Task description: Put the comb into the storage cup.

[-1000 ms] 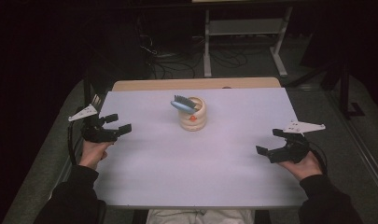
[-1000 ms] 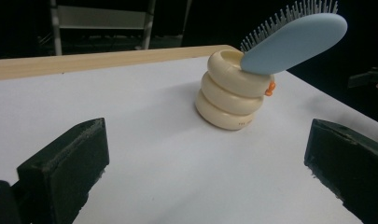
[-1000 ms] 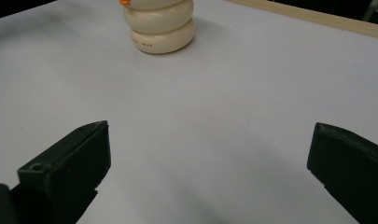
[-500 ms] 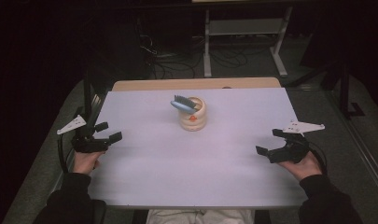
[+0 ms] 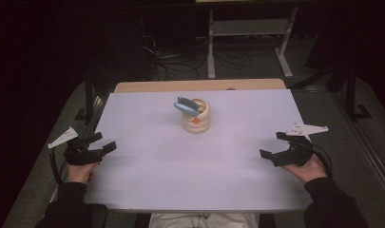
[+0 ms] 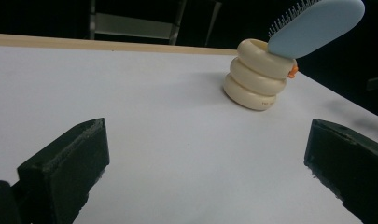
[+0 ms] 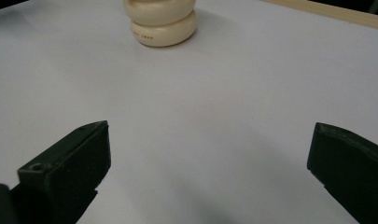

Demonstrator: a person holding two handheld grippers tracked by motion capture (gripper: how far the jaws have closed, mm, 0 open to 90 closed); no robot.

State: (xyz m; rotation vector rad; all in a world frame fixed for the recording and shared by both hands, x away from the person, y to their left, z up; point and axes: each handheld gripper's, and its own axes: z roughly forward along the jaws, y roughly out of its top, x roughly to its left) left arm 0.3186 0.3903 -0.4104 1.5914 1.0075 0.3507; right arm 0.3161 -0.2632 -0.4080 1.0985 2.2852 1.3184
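A cream holder (image 5: 197,118) made of stacked rings stands at the table's middle back, also seen as a cream holder (image 6: 256,77) and a cream holder (image 7: 159,21). A light blue hairbrush (image 5: 186,105) rests tilted across its top, bristles up; the hairbrush (image 6: 315,25) juts past the holder. My left gripper (image 5: 103,142) rests at the table's left edge, open, nothing between its jaws. My right gripper (image 5: 273,145) sits at the right edge, open and empty. Both are far from the holder.
The white table top (image 5: 190,166) spreads wide between the grippers. A wooden strip (image 5: 199,85) runs along its far edge. Beyond it, a metal stand (image 5: 249,35) and cables (image 5: 161,54) lie on the dark floor.
My left gripper has drawn back toward the near left edge of the table. The right gripper, holder and hairbrush have stayed put.
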